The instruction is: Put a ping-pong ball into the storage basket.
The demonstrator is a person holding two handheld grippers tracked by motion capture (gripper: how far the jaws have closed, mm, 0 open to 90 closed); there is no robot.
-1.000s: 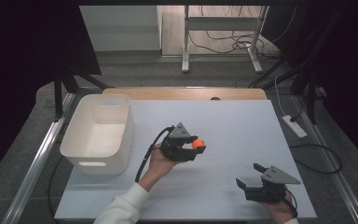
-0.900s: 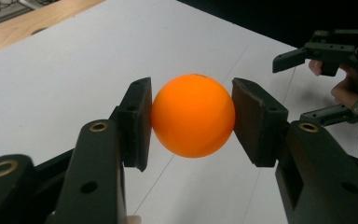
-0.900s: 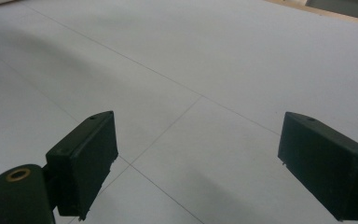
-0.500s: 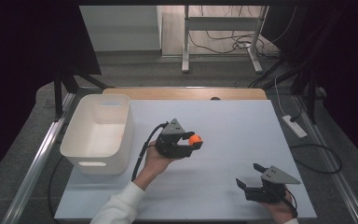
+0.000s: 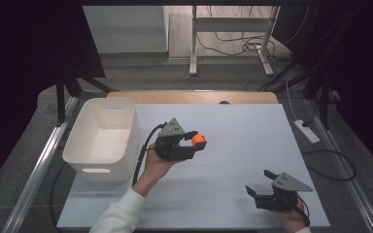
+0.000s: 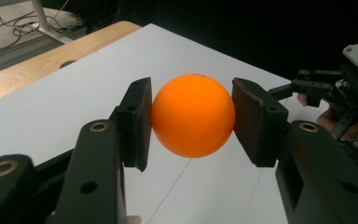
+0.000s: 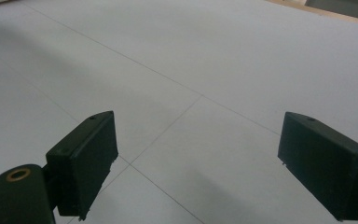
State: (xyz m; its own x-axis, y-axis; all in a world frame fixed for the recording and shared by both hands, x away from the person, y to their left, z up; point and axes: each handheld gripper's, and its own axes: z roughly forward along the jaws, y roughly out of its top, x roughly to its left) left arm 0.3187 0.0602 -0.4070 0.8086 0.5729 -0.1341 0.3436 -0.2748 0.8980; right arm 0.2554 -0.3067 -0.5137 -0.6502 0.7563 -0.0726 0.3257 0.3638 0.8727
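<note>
The left gripper (image 6: pixel 192 116) is clamped on an orange ball (image 6: pixel 192 115) — both black pads press flat against its sides, so the jaws stand only as wide as the ball itself. In the high view the left gripper (image 5: pixel 194 144) holds the orange ball (image 5: pixel 199 140) in the air above the white tabletop (image 5: pixel 252 141), just right of the white bin (image 5: pixel 102 137) (the ball is clear of the bin's rim, not over it). The right gripper (image 7: pixel 198 161) has its jaws spread wide with nothing between them, only bare tabletop (image 7: pixel 205 60) beneath; in the high view the right gripper (image 5: pixel 261 187) sits low near the front right corner, well apart from the ball.

Against the earlier high views, the left hand has risen a little and drifted slightly toward the bin, the ball with it — the grip unchanged. The right gripper has kept its place.
</note>
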